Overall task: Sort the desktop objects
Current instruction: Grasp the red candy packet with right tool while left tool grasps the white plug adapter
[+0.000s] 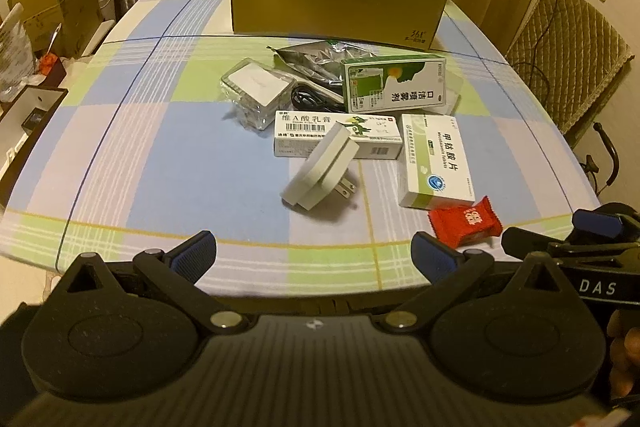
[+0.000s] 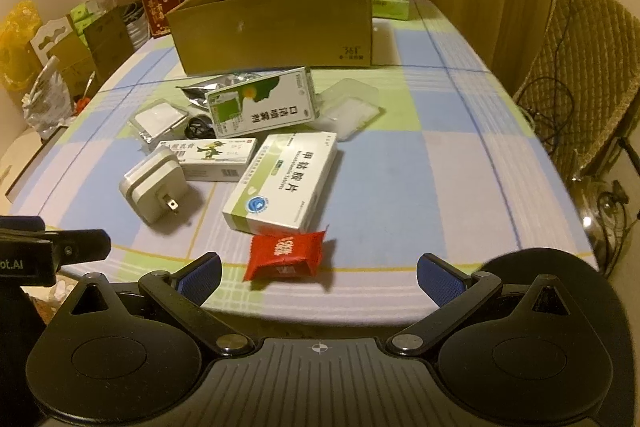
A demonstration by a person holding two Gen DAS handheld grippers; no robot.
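In the left wrist view, your left gripper [image 1: 313, 253] hangs spread wide and empty at the near edge of the checked tabletop [image 1: 160, 155] — the white plug adapter [image 1: 320, 169] lies ahead of it, leaning against a long ointment box [image 1: 338, 135]. The cardboard box [image 1: 338, 7] stands open at the far side.

In the right wrist view, your right gripper [image 2: 319, 279] is equally wide, holding nothing — the red candy packet [image 2: 286, 254] lies just ahead between its fingers, touching the green-and-white tablet box [image 2: 282, 183].

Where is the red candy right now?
The red candy lies on the checked tablecloth near the front edge, just ahead of the open right tool, touching nothing and right below the white-and-green tablet box.
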